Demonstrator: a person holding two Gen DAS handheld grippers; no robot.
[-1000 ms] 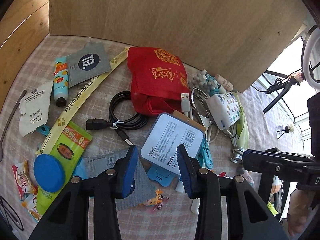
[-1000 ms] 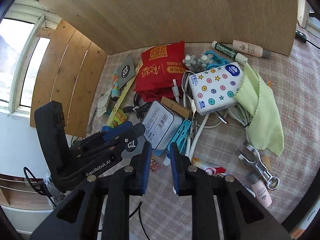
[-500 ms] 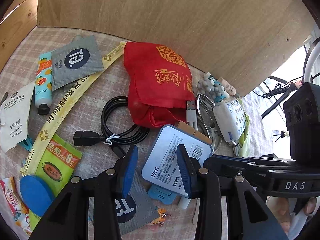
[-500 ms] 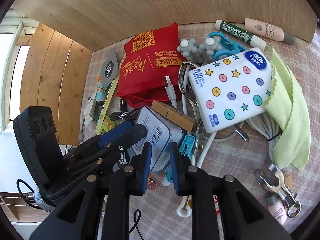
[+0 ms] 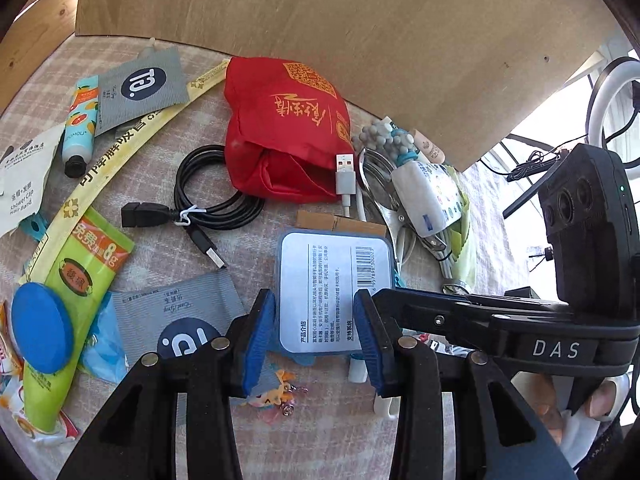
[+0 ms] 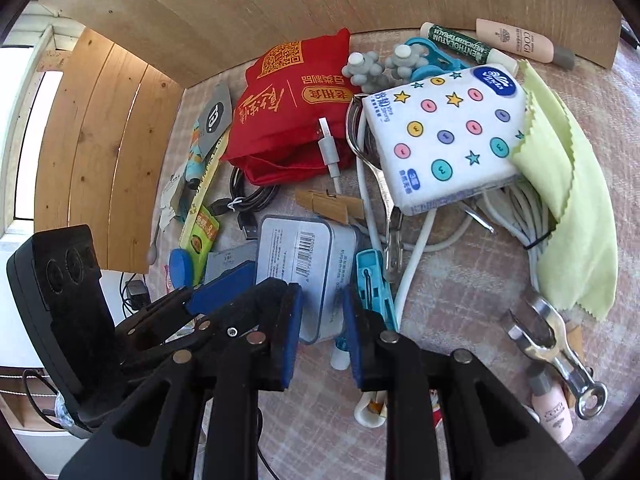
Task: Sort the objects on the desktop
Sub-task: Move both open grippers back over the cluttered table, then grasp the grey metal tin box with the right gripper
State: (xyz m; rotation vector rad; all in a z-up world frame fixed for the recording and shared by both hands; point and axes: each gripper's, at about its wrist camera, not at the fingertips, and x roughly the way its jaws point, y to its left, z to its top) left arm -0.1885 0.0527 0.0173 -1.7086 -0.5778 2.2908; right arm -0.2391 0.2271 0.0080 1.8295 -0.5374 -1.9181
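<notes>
Both wrist cameras look steeply down, close over the cluttered table (image 5: 168, 252), sharing the blue tin (image 5: 334, 292) between them.

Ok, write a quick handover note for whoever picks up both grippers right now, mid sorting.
Left gripper: open, pads straddling the blue tin, not pressing.
Right gripper: open, jaws just widened, at the tin's near corner beside the teal clip.
Red bag, black cable, tissue pack and green cloth lie mixed on the table.
Done: nothing visibly sorted.
Left: everything.
</notes>
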